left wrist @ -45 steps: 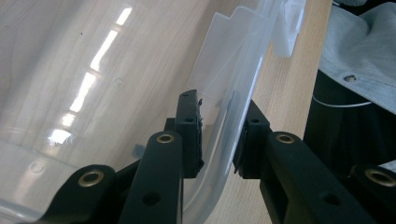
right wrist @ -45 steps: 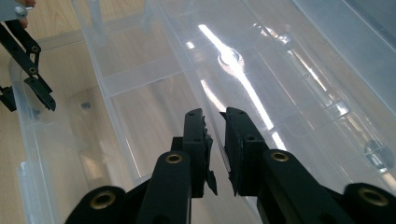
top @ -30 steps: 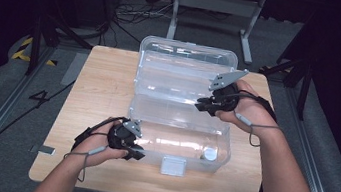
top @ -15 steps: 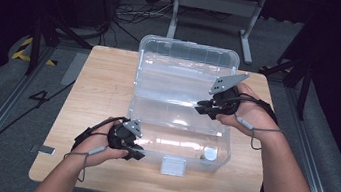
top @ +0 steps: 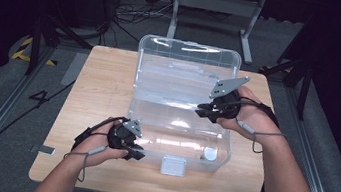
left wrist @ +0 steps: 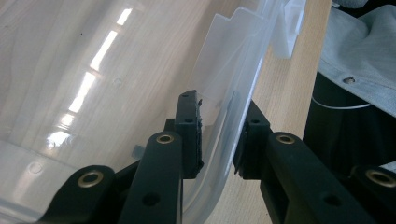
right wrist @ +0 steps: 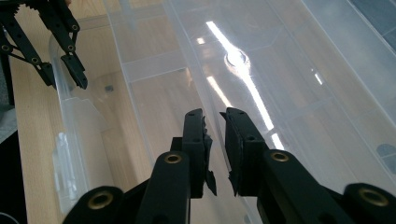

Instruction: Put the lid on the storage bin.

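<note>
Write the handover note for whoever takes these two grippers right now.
Left gripper: jaws astride the front-left rim of the clear box; whether they pinch it is unclear.
Right gripper: jaws narrow, nothing seen between them, over the ridge where box meets lid.
The box sits on the wooden table, lid laid open behind it, grey latch at the front, a small white round piece inside.
Done: box opened. Left: probably closing the lid and latching.

One clear box [top: 182, 103]; two tools [top: 134, 144]
</note>
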